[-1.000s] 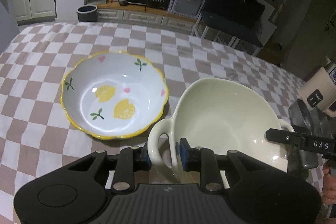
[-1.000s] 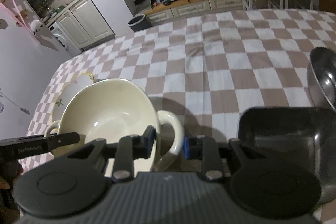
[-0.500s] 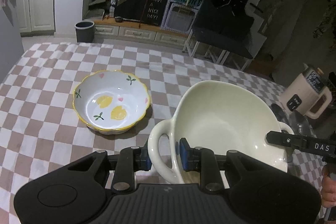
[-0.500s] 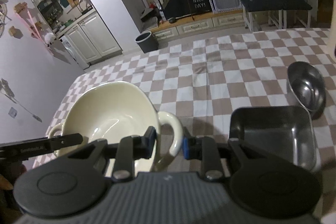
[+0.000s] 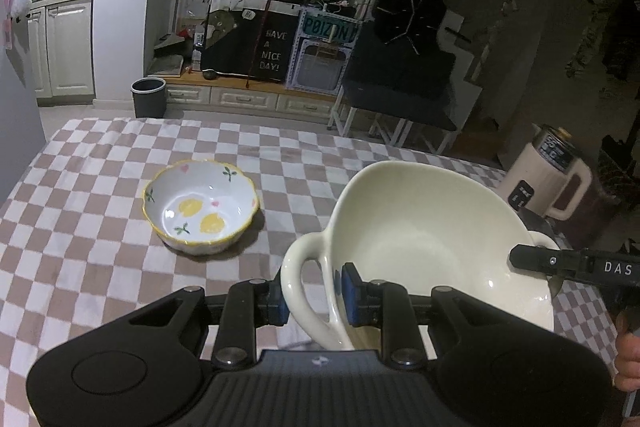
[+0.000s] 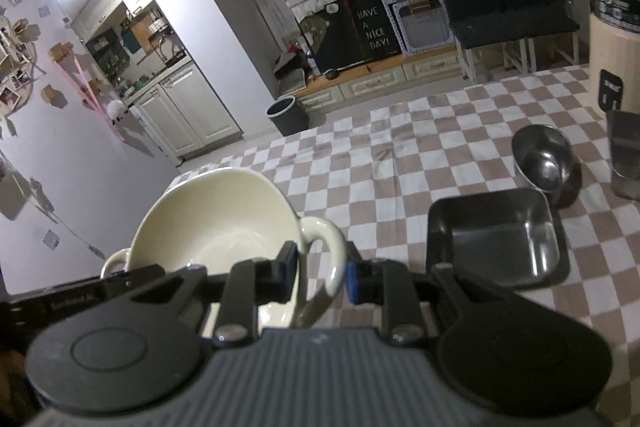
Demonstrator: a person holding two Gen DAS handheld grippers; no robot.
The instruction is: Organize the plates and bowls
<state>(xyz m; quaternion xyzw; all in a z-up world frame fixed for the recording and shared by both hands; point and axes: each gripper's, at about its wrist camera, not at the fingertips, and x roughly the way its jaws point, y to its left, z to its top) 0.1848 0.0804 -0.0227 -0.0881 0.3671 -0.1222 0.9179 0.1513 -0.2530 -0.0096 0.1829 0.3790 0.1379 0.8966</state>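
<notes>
A large cream two-handled bowl (image 5: 424, 235) hangs in the air above the checkered table. My left gripper (image 5: 312, 291) is shut on its left handle (image 5: 296, 279). My right gripper (image 6: 318, 275) is shut on its right handle (image 6: 324, 247); the bowl (image 6: 216, 223) fills the lower left of the right wrist view. A white bowl with a yellow rim and lemon pattern (image 5: 200, 205) sits on the table, to the left of and below the cream bowl. A square steel tray (image 6: 494, 239) and a round steel bowl (image 6: 544, 159) sit on the table to the right.
The table carries a brown-and-white checkered cloth (image 5: 100, 247). A beige appliance jug (image 5: 556, 179) stands at the table's right side. Another steel container (image 6: 624, 155) stands at the far right. A grey bin (image 5: 148, 97) stands on the floor beyond the table.
Both grippers have lifted the cream bowl well up off the table. The lemon bowl and steel dishes now look smaller and farther below.
</notes>
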